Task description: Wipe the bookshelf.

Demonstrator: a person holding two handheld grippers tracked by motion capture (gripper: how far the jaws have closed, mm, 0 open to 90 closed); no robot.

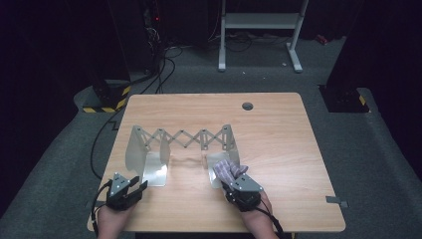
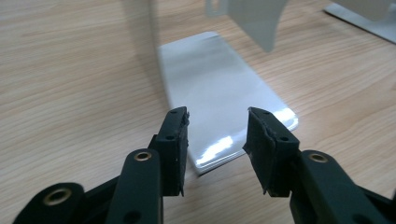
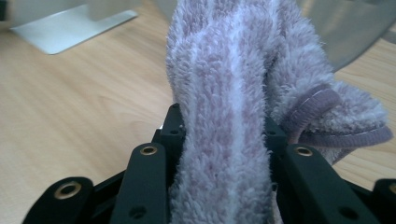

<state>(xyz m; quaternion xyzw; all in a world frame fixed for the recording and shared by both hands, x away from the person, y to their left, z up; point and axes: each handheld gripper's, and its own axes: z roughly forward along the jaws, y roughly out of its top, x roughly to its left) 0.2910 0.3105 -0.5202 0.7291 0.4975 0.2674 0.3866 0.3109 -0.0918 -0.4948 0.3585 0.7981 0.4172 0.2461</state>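
the sock (image 3: 224,116), fluffy, striped pale purple and white, sits between the jaws of the right gripper (image 3: 223,135), which are closed on it; the pile bulges out on both sides of the jaws and a darker cuff edge hangs off to one side. in the high view the sock (image 1: 228,169) lies at the near right end of the rack (image 1: 181,138), draped over the rack's right foot plate, with the right gripper (image 1: 234,183) directly behind it and the right hand (image 1: 256,219) coming in from the bottom edge.

the rack is a metal scissor-type frame standing upright across the middle of the bench (image 1: 278,144), with an upright panel at each end and a flat shiny foot plate running toward the person from each panel.

the left gripper (image 1: 135,185) is at the near left corner of the bench, just short of the left foot plate (image 2: 219,98). in the left gripper view its jaws stand partly open with nothing between them; the glossy plate lies flat on the wood beyond the tips of the left gripper (image 2: 218,140). whether the tips touch the plate cannot be told.

a round grey cap (image 1: 247,106) sits in the bench top near the far edge, well apart from the rack.
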